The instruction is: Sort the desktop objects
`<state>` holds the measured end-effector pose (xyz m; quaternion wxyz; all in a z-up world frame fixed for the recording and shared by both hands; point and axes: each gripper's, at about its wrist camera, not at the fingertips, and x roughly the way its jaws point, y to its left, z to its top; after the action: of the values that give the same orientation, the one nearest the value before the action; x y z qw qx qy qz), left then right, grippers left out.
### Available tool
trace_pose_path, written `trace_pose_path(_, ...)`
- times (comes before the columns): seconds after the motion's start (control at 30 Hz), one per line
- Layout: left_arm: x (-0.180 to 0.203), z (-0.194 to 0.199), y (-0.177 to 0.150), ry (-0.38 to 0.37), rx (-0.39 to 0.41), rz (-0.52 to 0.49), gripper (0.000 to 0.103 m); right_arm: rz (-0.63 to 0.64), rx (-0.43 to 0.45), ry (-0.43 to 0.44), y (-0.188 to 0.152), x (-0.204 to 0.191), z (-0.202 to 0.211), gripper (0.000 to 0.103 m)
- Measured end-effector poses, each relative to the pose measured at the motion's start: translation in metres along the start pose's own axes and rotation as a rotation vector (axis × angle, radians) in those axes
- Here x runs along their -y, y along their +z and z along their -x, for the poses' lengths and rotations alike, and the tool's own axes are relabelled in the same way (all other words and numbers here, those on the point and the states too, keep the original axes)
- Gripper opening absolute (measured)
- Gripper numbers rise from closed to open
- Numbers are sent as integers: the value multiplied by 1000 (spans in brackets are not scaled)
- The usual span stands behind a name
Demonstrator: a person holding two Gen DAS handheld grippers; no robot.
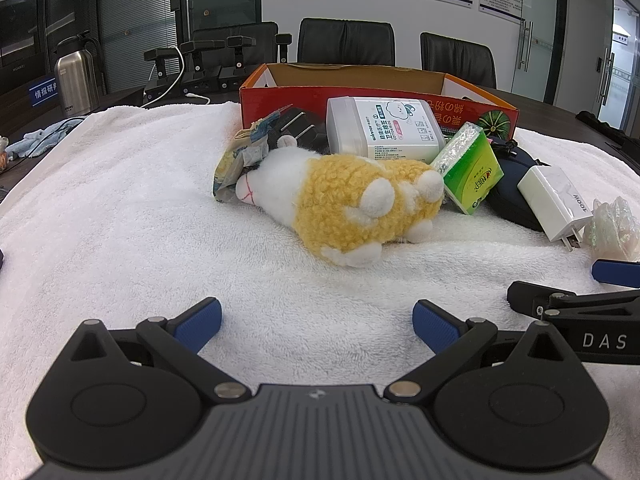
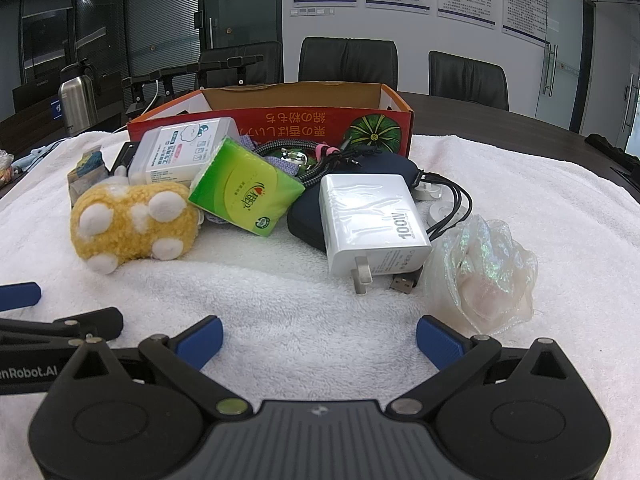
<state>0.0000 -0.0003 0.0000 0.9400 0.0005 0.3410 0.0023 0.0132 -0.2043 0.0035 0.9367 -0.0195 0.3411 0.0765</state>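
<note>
A yellow and white plush toy [image 1: 352, 200] lies on the white towel [image 1: 120, 200], ahead of my open, empty left gripper [image 1: 317, 326]. Behind it are a cotton swab box [image 1: 380, 128], a green tissue pack [image 1: 470, 168], a black plug [image 1: 294, 128] and a white 100W charger [image 1: 554, 202]. In the right wrist view my right gripper [image 2: 319, 342] is open and empty, short of the white charger [image 2: 370, 222], the tissue pack [image 2: 248, 188], the plush toy [image 2: 132, 220] and a sheer hair scrunchie [image 2: 486, 268].
An open red cardboard box [image 1: 360, 94] stands behind the pile; it also shows in the right wrist view [image 2: 280, 120]. A dark pouch [image 2: 308, 216] and black cables [image 2: 448, 196] lie under the charger. A steel thermos [image 1: 76, 80] and office chairs [image 1: 346, 42] stand at the back.
</note>
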Motion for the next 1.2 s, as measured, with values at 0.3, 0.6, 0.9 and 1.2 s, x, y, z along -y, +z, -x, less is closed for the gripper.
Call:
trace_pose_path(0.3,0,0,0,0,0,0,103,0,0,0,0,0,0,103)
trace_pose_path(0.6,-1,0,0,-25,-3,-24,103,44,11,2,11,-3,9,103)
trace_pose_path(0.9,-7,40,32,-109,277,-157,103,121,206,78,51,31,43,103)
trace_pose_path(1.2,-31,11,91,-34,329,-182,103,134,216,195,95,52,34,92)
